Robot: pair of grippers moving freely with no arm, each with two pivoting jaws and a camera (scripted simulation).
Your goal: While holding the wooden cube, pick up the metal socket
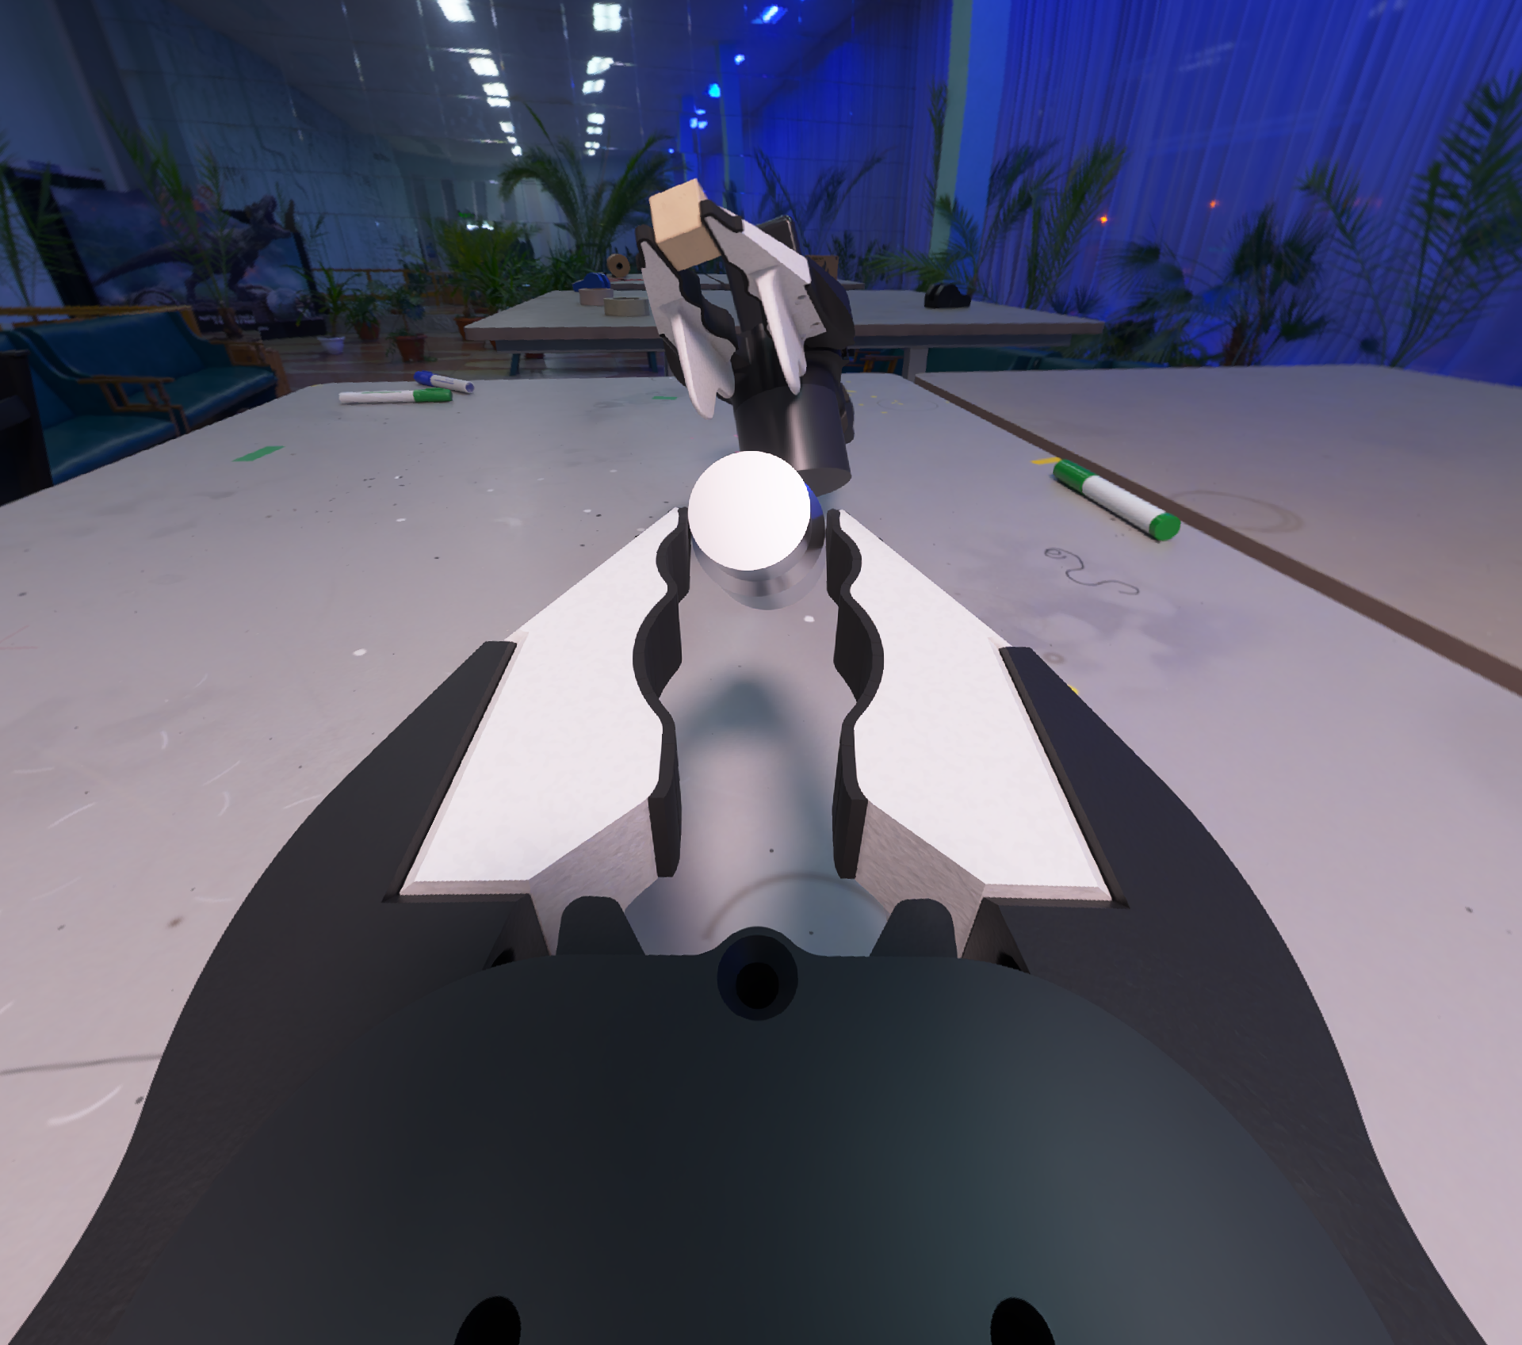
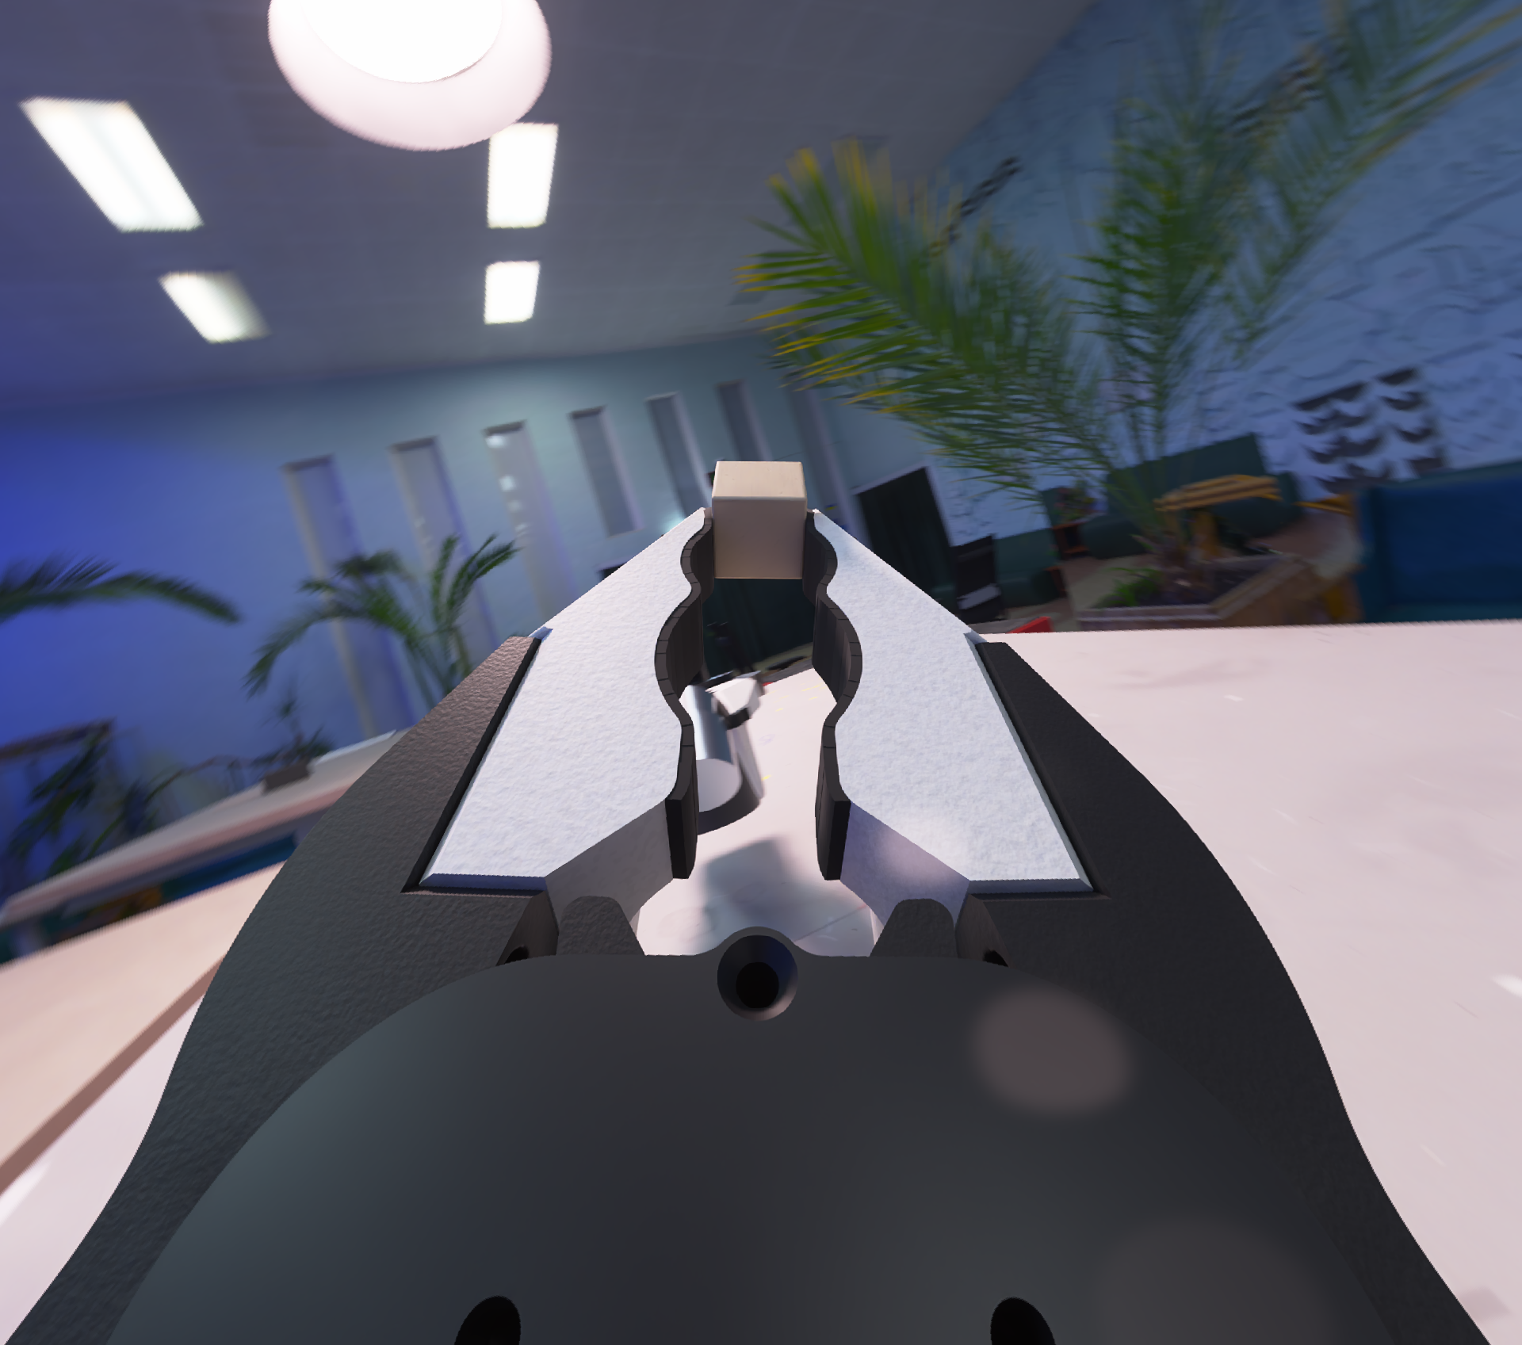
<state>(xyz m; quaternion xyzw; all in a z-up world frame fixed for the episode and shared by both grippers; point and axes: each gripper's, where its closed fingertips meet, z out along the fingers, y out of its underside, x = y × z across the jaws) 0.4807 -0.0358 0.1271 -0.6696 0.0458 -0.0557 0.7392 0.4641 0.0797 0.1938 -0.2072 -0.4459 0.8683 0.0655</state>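
The left hand-held gripper (image 1: 753,540), level above the tabletop (image 1: 247,647), pinches the metal socket (image 1: 751,527) at its fingertips. Beyond the socket, the right hand-held gripper (image 1: 688,235) tilts upward, clamping the wooden cube (image 1: 682,231).

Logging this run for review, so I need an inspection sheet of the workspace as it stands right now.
Surface: grey table, scuffed, paint-specked, with a pen scribble.
Job's things: metal socket between the left tool's fingertips, above the table; wooden cube clamped at the right tool's tips.
Clutter: green-capped marker on the right; green marker and blue marker at the far edge.
Grippers: left tool shut on the socket; right tool raised, tilted upward.
Cables: nothing seen.
Surroundings: more tables, potted palms, sofa, ceiling lights.
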